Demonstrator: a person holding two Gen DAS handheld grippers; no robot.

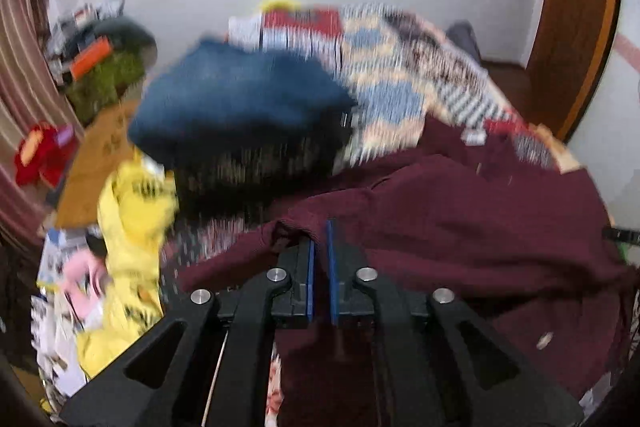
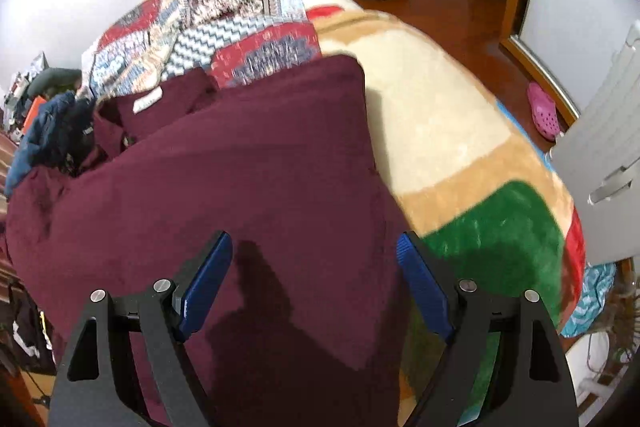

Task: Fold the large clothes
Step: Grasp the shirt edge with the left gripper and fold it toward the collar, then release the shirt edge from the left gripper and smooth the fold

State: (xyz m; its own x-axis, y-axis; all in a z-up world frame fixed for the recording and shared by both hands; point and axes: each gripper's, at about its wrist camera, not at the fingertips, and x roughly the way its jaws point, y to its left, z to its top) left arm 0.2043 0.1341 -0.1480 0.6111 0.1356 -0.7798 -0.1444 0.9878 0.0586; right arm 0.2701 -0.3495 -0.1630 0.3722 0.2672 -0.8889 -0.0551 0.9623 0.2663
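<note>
Left claw (image 1: 320,235): blue pads (image 1: 310,279) nearly together, pinched on a ribbed edge of the maroon garment (image 1: 460,227), seemingly a cuff or hem; fabric gathered and bunched at the tips. Motion blur across this view, so finer detail not readable.

Right claw (image 2: 314,247): spread wide, nothing between the pads (image 2: 208,283); hovering above the near part of the maroon garment (image 2: 240,167), not gripping it.

Maroon garment: large knit-looking top, dark wine red, lying on the bed (image 2: 440,131) over a cream, tan and green blanket. White neck label (image 2: 148,101) showing at the far end near the collar. Right edge straight and even, possibly already a fold line; left side rumpled, with loose mounded cloth.

Beyond the maroon garment: patchwork quilt (image 2: 240,15). To its left: blue garment (image 1: 240,99) heaped up, and further left a yellow garment (image 1: 128,219) at the bed edge.

Progress, as a judgement: early to middle. Body spread roughly flat, one side perhaps squared off; left portion held and apparently in the course of being carried over. Remaining: laying that portion flat, smoothing the rumpled left side, folding the length down to a compact stack. Other garments nearby apparently unfolded.
</note>
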